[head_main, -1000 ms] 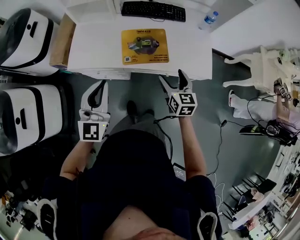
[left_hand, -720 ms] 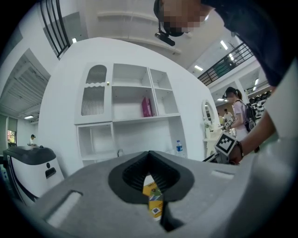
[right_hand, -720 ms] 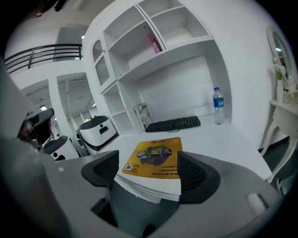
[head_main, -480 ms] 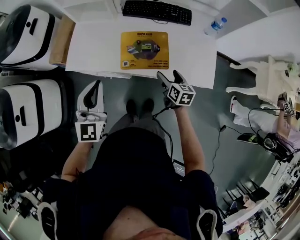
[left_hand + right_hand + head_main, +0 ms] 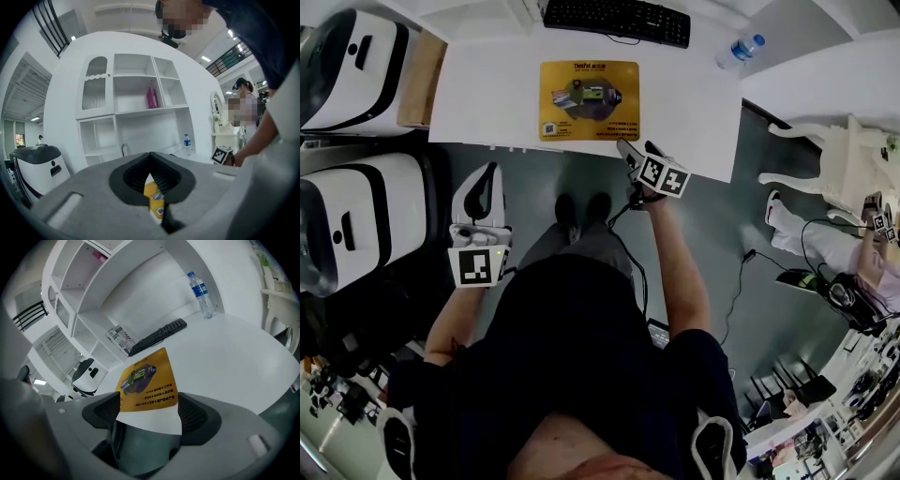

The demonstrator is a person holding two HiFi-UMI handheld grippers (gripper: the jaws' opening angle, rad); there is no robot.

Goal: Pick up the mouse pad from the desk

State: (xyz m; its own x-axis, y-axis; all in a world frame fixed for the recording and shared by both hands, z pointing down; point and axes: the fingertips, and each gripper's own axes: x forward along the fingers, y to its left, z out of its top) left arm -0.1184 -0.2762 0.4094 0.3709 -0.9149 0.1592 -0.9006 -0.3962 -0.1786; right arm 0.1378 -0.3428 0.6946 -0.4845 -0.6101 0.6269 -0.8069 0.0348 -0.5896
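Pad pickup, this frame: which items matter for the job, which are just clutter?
Job:
- mouse pad, flat on the desk
- right gripper, jaws apart, at the desk's near edge, not on the pad

Lying about:
- keyboard
- water bottle
- cardboard box
- left gripper, jaws together, off the desk

In the head view the desk [image 5: 694, 103] takes the upper middle of the frame. The mouse pad [image 5: 589, 100] lies on it near the centre. The keyboard [image 5: 617, 19] lies behind the pad at the top edge, and the water bottle [image 5: 741, 50] stands at the upper right. The right gripper [image 5: 637, 150] is at the desk's near edge, just below the pad's lower right corner. The left gripper [image 5: 490, 183] is lower left, off the desk.
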